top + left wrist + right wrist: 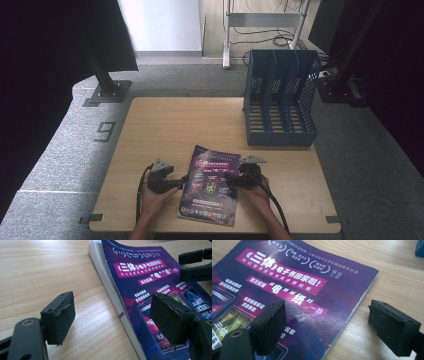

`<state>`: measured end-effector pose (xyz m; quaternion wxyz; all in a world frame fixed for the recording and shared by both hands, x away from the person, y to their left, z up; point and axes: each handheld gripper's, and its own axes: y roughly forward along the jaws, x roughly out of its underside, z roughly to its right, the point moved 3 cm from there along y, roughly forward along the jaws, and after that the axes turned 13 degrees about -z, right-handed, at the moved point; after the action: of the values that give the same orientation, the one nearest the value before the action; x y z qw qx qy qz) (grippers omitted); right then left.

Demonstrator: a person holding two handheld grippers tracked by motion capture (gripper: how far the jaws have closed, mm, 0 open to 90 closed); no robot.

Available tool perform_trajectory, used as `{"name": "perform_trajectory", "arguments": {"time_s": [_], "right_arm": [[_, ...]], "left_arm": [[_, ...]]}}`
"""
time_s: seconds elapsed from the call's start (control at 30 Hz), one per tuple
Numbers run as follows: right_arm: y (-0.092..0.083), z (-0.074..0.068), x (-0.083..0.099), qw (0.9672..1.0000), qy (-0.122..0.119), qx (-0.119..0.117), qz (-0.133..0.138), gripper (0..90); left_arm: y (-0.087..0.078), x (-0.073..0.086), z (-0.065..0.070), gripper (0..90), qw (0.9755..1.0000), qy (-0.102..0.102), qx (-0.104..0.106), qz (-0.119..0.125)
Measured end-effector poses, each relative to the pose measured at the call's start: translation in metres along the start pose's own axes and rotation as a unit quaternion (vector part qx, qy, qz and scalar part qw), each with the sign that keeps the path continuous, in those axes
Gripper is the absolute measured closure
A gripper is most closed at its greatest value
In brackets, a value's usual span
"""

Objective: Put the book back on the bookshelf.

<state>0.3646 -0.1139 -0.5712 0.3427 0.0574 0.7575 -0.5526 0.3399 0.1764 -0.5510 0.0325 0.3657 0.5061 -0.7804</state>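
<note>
The table [165, 120] is bare to the left of and behind the book [210, 185]. The blue rack [280, 100] blocks the far right corner, near the book's top edge.

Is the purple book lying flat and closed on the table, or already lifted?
Flat and closed. The book rests cover-up on the table, both open claws straddling its side edges: left claw, right claw.

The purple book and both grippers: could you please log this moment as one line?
left gripper: open, straddling left edge of purple book | right gripper: open, straddling its right edge | book: flat on table | blue file rack: empty
</note>
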Motion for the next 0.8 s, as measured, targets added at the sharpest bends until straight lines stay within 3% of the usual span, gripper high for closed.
{"name": "perform_trajectory", "arguments": {"time_s": [0.07, 0.2, 0.8], "right_arm": [[0.001, -0.0022, 0.0004, 0.9999, -0.011, 0.007, 0.002, 17.0], [0.0011, -0.0054, 0.0017, 0.9997, -0.02, -0.001, 0.011, 22.7], [0.0, -0.0042, 0.0026, 0.9998, -0.017, 0.002, 0.013, 27.0]], "left_arm": [[0.0006, 0.0001, -0.0008, 20.5, 1.0, -0.001, 0.0, -0.001], [0.0018, 0.0004, -0.0016, 20.8, 1.0, -0.004, 0.003, -0.002], [0.0038, 0.0002, 0.0009, 21.9, 1.0, -0.002, 0.006, -0.004]]}}
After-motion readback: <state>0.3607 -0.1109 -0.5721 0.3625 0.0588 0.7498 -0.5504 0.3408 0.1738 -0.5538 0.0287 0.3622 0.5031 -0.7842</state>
